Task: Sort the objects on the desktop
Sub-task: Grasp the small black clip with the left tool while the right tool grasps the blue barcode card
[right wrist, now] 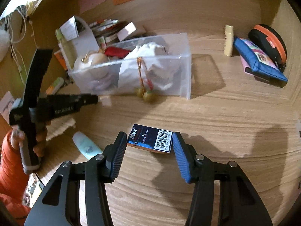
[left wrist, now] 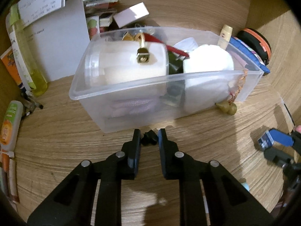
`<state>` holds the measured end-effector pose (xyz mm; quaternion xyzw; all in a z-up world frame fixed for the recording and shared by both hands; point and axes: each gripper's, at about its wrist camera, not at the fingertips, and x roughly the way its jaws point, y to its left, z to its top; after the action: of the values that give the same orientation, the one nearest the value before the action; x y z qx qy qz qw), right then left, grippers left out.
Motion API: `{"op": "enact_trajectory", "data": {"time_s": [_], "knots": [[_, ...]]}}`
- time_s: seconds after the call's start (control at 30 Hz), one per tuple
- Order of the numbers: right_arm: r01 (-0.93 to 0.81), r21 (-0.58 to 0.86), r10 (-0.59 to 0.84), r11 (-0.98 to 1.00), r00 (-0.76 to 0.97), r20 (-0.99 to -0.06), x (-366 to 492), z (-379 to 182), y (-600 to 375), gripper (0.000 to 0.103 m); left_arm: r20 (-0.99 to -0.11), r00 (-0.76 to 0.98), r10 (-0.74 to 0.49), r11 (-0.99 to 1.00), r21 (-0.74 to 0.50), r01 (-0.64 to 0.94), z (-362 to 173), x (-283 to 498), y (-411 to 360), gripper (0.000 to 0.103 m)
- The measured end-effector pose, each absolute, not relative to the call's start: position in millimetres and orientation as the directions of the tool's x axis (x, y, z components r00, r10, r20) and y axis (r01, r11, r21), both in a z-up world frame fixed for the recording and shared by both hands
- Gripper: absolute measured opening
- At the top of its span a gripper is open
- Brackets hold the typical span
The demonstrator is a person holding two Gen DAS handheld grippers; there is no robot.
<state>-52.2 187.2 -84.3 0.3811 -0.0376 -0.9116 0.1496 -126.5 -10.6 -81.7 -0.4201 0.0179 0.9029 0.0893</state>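
My left gripper [left wrist: 149, 134] is shut on a small black object [left wrist: 150, 140] that rests on the wooden desk just in front of a clear plastic bin [left wrist: 131, 82]. The bin holds white rolls, a red item and a gold clasp. In the right wrist view my right gripper [right wrist: 149, 138] is shut on a dark blue "Max" box [right wrist: 150, 139] with a barcode, one pad at each short end. The left wrist view shows that box [left wrist: 264, 141] at the far right, in the right gripper. The right wrist view shows the left gripper [right wrist: 92, 98] reaching in from the left, held by a hand in an orange sleeve.
Two gold bells [right wrist: 144, 94] on a cord hang outside the bin. A cream tube [right wrist: 228, 40], a blue pouch [right wrist: 257, 60] and a black-and-orange round case [right wrist: 269, 41] lie at the back right. A mint tube [right wrist: 86, 146] lies at the front left. A yellow-green bottle [left wrist: 28, 56] and papers stand at the left.
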Motion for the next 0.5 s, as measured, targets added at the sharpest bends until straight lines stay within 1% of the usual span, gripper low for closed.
{"op": "enact_trajectory", "data": {"time_s": [0.1,0.27,0.5], "knots": [[0.237,0.188,-0.301,-0.953,-0.68,-0.668,-53,-76,189,0.047,-0.744,-0.651,0.153,-0.982,-0.039,-0.185,-77,-120,-9,0.018],[0.251,0.208,-0.325,-0.945,-0.69,-0.646,-55,-63,188,0.047,-0.713,-0.675,0.188,-0.977,-0.068,-0.2,-66,-105,-13,0.018],[0.274,0.198,-0.338,-0.941,-0.721,-0.605,-52,-41,176,0.047,-0.641,-0.741,0.201,-0.979,-0.097,-0.181,-43,-83,-28,0.018]]}}
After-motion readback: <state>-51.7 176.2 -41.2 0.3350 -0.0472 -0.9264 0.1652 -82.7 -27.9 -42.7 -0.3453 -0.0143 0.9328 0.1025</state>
